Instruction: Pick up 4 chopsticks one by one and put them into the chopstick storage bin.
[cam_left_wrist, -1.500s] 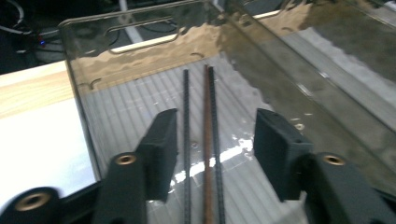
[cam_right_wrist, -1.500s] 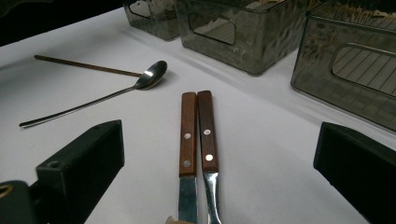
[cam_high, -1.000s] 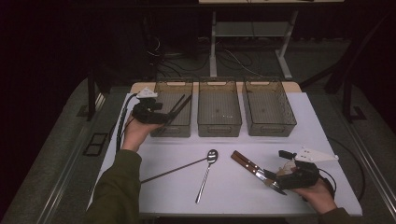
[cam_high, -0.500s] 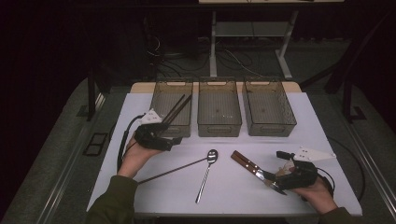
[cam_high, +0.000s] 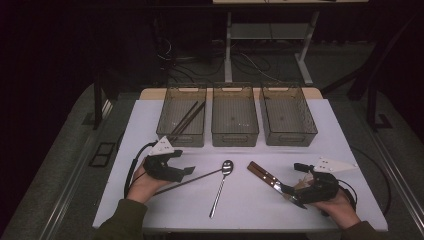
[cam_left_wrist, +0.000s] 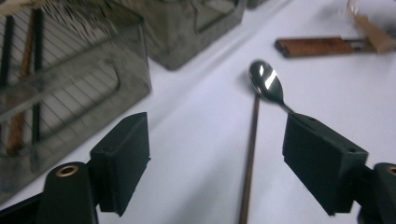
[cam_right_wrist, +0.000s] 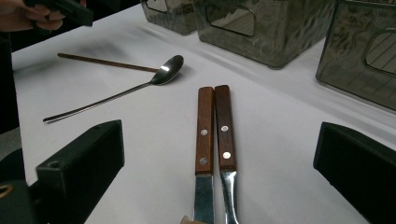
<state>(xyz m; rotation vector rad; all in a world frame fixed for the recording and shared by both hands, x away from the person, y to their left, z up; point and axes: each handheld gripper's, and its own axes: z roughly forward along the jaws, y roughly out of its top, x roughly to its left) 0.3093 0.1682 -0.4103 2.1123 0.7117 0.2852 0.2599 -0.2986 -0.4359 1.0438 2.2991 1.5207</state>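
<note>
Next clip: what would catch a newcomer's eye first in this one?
Three translucent bins stand in a row at the table's far side, the left one holding dark chopsticks. On the white tabletop in front lie a spoon, one loose chopstick and two wooden-handled knives side by side. The left gripper and right gripper hover open, each aimed at these utensils.

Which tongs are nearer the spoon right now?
Left. The left tongs sit just left of the spoon, by the single chopstick. The right tongs are farther right, over the knives.
</note>
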